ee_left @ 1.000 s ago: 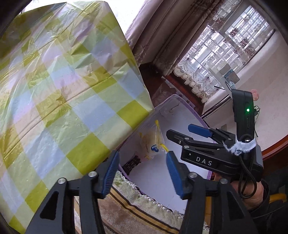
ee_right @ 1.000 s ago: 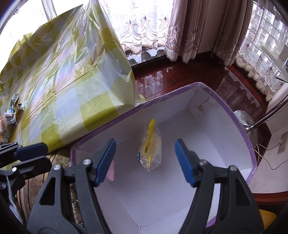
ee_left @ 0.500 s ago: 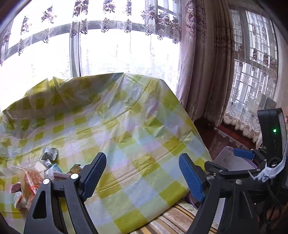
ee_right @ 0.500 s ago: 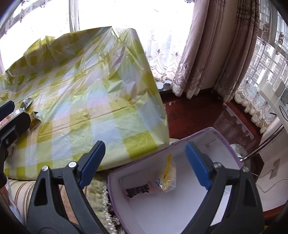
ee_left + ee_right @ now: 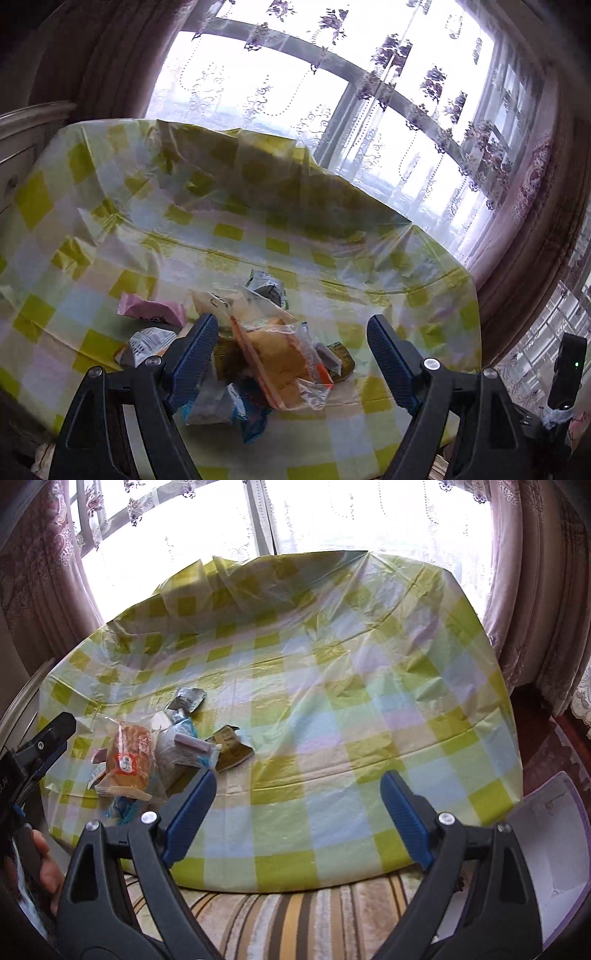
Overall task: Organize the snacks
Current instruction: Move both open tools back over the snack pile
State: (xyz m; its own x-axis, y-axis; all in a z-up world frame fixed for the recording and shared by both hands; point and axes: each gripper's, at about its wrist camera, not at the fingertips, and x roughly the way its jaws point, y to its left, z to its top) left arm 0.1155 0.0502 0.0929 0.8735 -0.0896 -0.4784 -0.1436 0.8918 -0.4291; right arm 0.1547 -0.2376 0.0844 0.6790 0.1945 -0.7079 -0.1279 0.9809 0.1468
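Observation:
A pile of snacks lies on the green-checked tablecloth [image 5: 332, 709]. In it are a loaf in a clear bag [image 5: 280, 354] [image 5: 129, 757], a pink packet [image 5: 151, 310], a silver packet [image 5: 266, 288] [image 5: 188, 698], an olive packet [image 5: 229, 749] and blue-and-white wrappers [image 5: 221, 406]. My left gripper [image 5: 291, 332] hovers over the near side of the pile, open and empty. My right gripper [image 5: 299, 779] is open and empty over bare cloth to the right of the pile. The white box with a purple rim [image 5: 554, 830] sits low at the right edge.
A striped rug [image 5: 295, 904] lies below the table's near edge. Curtains and a bright window stand behind the table. In the right wrist view, the left gripper's body [image 5: 44, 742] and a hand [image 5: 40, 860] show at the left. A white cabinet [image 5: 22, 147] is at the far left.
Both views swung up and left, from the white box with its clear bag to the tabletop. Both pairs of jaws widened. The snack pile came into view.

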